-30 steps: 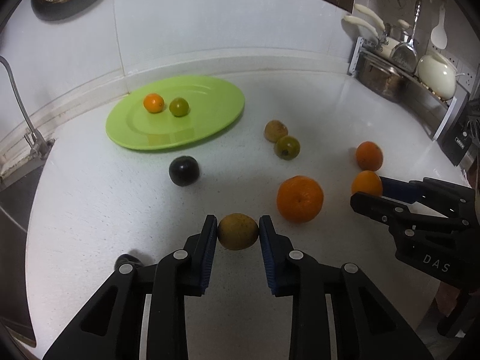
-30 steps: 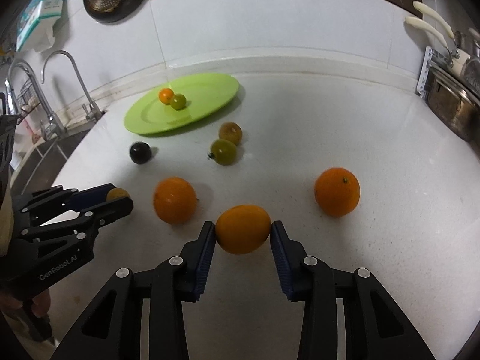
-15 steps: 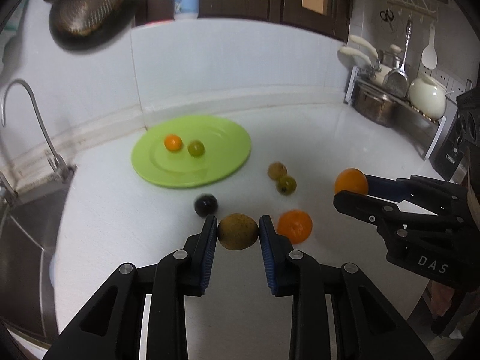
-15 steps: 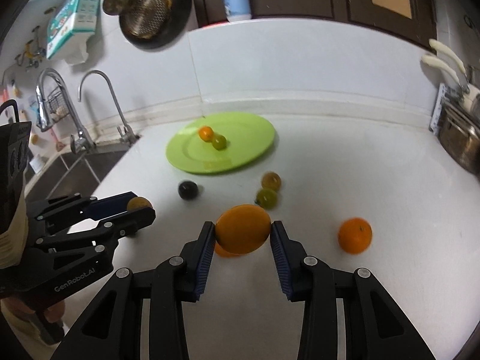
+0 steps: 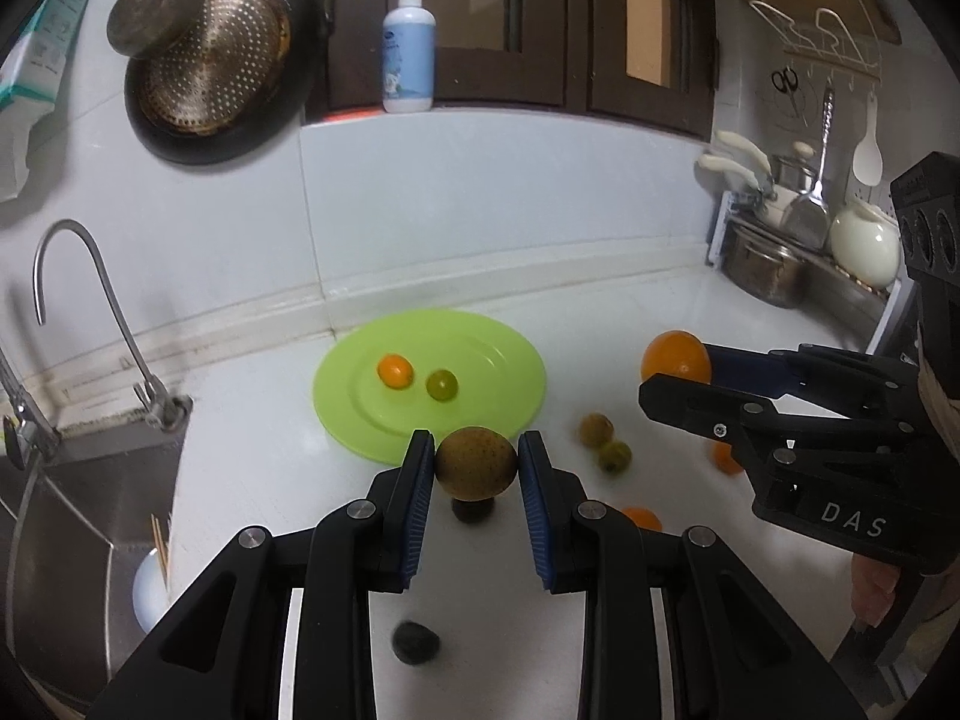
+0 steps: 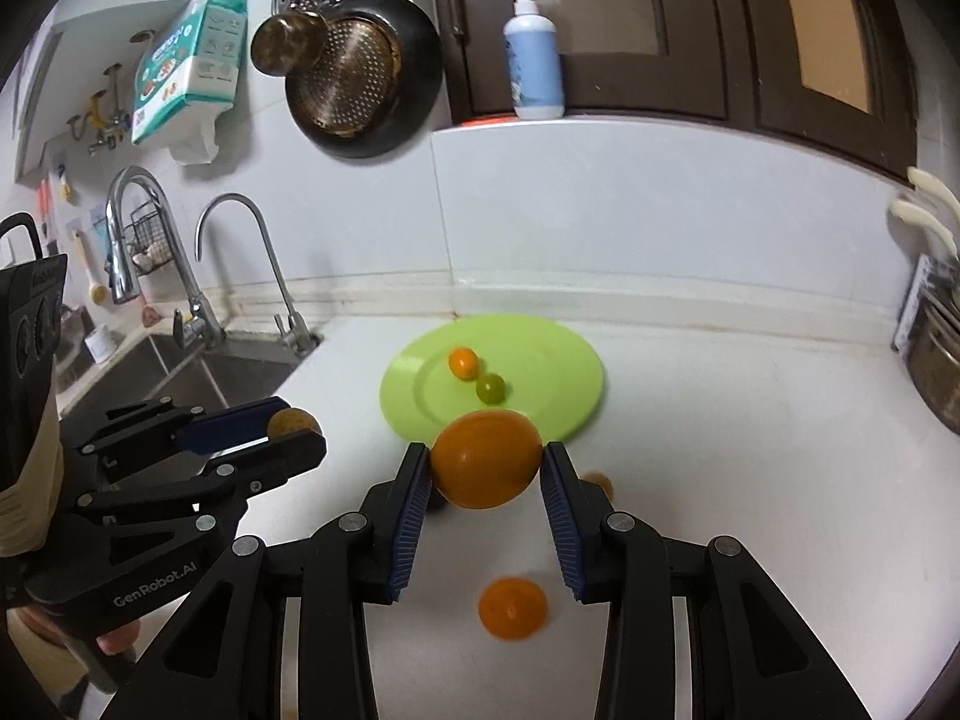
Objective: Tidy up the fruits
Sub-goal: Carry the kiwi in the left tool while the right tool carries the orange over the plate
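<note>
Left wrist view: left hand-held gripper [image 5: 476, 468] clamps brownish fruit [image 5: 476, 463] above surface [image 5: 690, 312]; right hand-held gripper [image 6: 485, 474] clamps orange [image 6: 485, 457]. Green plate [image 5: 498, 414] holds two small fruits; several remain loose.

A perforated pan [image 5: 210, 69] is hung on the wall; a pump bottle [image 5: 410, 48] is stood beside it, above a faucet [image 5: 90, 300].

Glossy green plate [image 5: 516, 360] on smooth white counter [image 5: 600, 324]; perforated metal strainer [image 5: 216, 69].
</note>
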Tool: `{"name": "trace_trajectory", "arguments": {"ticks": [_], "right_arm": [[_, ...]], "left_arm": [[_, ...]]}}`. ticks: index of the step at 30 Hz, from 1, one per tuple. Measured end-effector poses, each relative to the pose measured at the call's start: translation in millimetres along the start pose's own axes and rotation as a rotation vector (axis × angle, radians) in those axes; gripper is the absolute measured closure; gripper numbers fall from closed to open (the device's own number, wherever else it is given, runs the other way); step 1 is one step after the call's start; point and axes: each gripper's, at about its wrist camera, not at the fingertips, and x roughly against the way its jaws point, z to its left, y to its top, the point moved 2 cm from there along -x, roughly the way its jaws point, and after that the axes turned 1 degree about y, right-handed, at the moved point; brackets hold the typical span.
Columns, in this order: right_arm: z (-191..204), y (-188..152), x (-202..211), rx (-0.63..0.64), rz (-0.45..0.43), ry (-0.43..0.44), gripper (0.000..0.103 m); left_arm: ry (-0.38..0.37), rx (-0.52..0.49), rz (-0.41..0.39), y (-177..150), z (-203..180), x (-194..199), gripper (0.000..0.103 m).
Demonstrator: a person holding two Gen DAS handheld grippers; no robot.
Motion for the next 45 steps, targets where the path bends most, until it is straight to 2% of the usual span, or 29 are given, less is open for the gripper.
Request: {"name": "trace_trajectory", "arguments": {"ticks": [11, 21, 33, 45], "right_arm": [[10.7, 37.5, -24.3, 0.004, -0.018, 0.053, 0.064], [3.8, 69.7, -60.2, 0.008, 0.023, 0.053, 0.064], [-22.7, 94.1, -125.4, -0.003, 0.123, 0.044, 0.064], [-53.5, 94.9, -200.9, -0.058, 0.262, 0.059, 0.064]], "left_arm": [[0.026, -0.004, -0.024, 27.4, 20.8, -15.1, 0.074], [0.014, -0.020, -0.015, 60.9, 31.7, -47.8, 0.074], [-0.002, 0.020, 0.084, 85.7, 52.2, -117.6, 0.074], [-0.017, 0.052, 0.211, 84.7, 71.3, -193.7, 0.074]]}}
